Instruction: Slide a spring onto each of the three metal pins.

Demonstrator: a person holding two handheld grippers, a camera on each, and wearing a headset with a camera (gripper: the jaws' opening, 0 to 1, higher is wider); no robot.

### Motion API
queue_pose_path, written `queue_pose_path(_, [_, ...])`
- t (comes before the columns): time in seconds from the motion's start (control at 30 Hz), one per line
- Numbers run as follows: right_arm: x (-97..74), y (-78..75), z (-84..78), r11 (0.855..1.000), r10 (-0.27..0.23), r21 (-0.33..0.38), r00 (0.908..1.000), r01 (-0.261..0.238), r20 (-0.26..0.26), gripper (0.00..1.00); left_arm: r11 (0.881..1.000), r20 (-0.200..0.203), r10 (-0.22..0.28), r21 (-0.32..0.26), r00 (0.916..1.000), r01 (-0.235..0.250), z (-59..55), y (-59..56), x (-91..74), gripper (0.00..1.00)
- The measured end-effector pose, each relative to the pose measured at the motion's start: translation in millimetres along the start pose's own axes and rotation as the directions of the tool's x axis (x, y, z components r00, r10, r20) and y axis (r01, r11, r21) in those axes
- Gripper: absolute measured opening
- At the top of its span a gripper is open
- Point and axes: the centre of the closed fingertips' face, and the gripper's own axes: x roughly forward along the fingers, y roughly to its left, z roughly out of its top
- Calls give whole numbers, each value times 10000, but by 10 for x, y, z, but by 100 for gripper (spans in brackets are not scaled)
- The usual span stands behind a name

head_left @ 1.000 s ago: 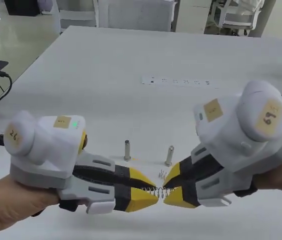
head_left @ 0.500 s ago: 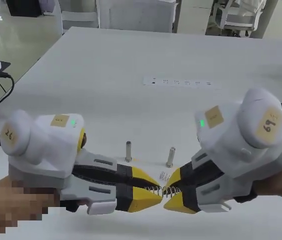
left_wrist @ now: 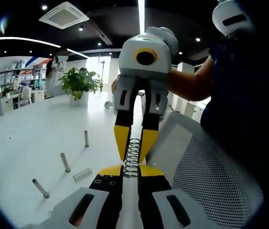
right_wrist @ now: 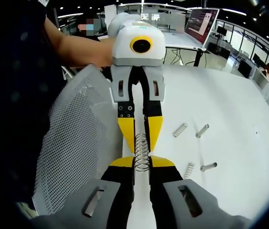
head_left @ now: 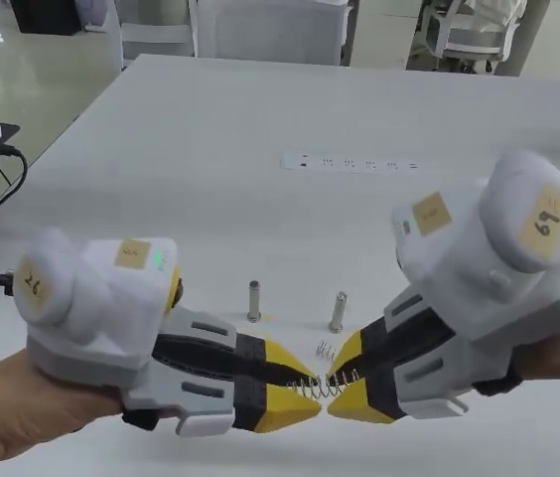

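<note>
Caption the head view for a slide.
One spring held between left tool and right tool above a table, two upright pins and a loose spring beyond.

left gripper (head_left: 305, 397): white body, black jaws, yellow tips, green light, tan label | right gripper (head_left: 342, 391): same white, black, yellow, tan label | spring (head_left: 321, 386): silver | pins (head_left: 254, 300): grey metal | table (head_left: 260, 149): plain white | far power strip (head_left: 350, 162): white
</note>
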Motion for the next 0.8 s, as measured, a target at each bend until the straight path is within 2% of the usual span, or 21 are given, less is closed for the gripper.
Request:
queue_pose_path(0.2, [-26, 21, 64, 9998, 111, 158, 9998, -113, 137, 8, 9998, -82, -42, 215, 10000, 44, -19, -15, 17, 3])
queue_pose_path(0.5, [-43, 32, 164, 9998, 116, 145, 9994, -121, 323, 8, 9997, -98, -132, 202, 9999, 134, -31, -20, 31, 3])
queue_pose_path(0.8, [-28, 40, 204, 9998, 139, 103, 9999, -140, 55, 8, 9996, -158, -192, 227, 9997, 195, -45, -23, 51, 3])
